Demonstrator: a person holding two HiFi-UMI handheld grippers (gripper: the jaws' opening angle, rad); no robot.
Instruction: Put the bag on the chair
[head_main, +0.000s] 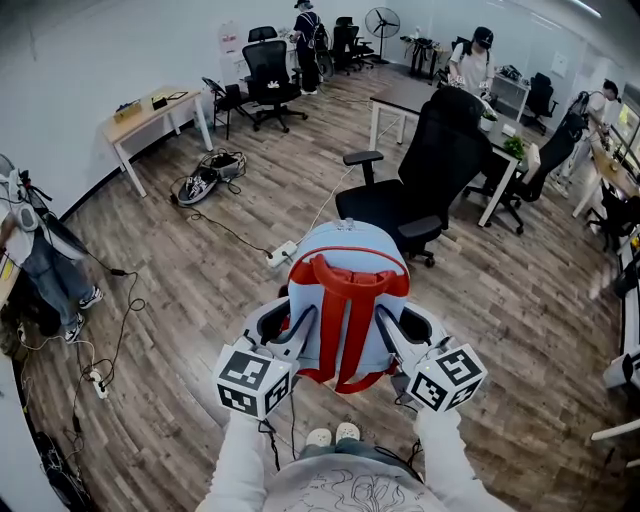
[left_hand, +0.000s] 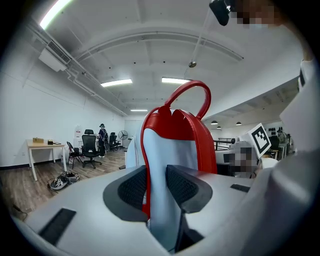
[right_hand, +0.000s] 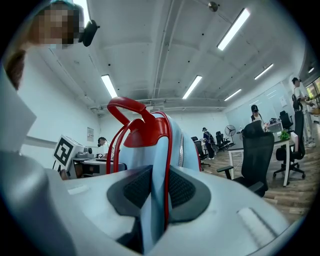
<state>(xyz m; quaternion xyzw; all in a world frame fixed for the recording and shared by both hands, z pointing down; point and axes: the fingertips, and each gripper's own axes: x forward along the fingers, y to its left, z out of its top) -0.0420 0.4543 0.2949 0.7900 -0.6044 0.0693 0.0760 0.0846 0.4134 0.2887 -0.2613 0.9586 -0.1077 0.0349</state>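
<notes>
A light blue backpack (head_main: 345, 300) with red straps and a red top handle hangs upright in front of me, held from both sides. My left gripper (head_main: 290, 335) is shut on its left edge. In the left gripper view the pads pinch a blue strip of the bag (left_hand: 170, 145) beside the red trim. My right gripper (head_main: 400, 340) is shut on the right edge, where a thin blue, red-trimmed fold of the bag (right_hand: 155, 145) sits between the pads. The black office chair (head_main: 420, 190) stands just beyond the bag, its seat facing me.
A white desk (head_main: 500, 140) stands behind the chair, and another desk (head_main: 150, 115) is at the far left wall. Cables and a power strip (head_main: 281, 254) lie on the wood floor left of the chair. Other chairs and several people are at the back.
</notes>
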